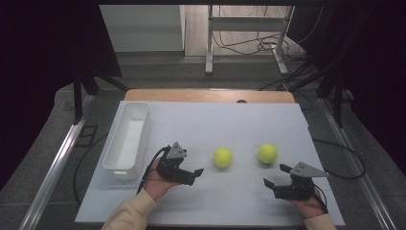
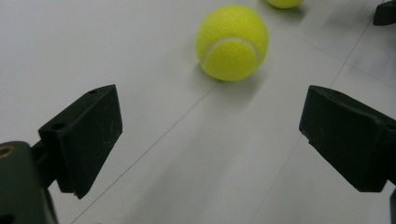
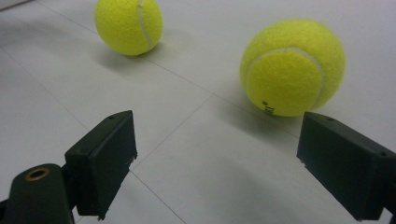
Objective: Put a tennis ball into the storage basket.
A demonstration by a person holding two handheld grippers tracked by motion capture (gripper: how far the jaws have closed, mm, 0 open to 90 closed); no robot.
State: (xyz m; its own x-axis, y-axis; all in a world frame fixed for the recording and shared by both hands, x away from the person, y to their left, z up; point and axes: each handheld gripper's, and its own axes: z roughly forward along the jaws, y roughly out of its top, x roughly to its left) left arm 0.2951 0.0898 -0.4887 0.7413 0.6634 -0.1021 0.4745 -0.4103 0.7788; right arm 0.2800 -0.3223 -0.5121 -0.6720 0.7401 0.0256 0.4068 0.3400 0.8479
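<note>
Jaws of both hand-held grippers stand spread wide with nothing between them. The left gripper, held low over the white table surface, points toward the left-hand fuzzy yellow-green tennis ball, which lies just beyond its jaw tips; in the left gripper view this ball sits ahead of the gap, slightly toward the centre, apart from both black jaws and resting on the table. The right gripper sits at the near right of the table, its jaws aimed toward the right-hand fuzzy yellow-green tennis ball, which lies near but clear of them. In the right gripper view that ball rests just ahead of the right-side jaw, off the centre of the gap, while the left-hand ball lies farther off at upper left. The two balls lie apart from one another in a row across the table. A white rectangular plastic bin stands along the table's left edge, beside the left gripper.
</note>
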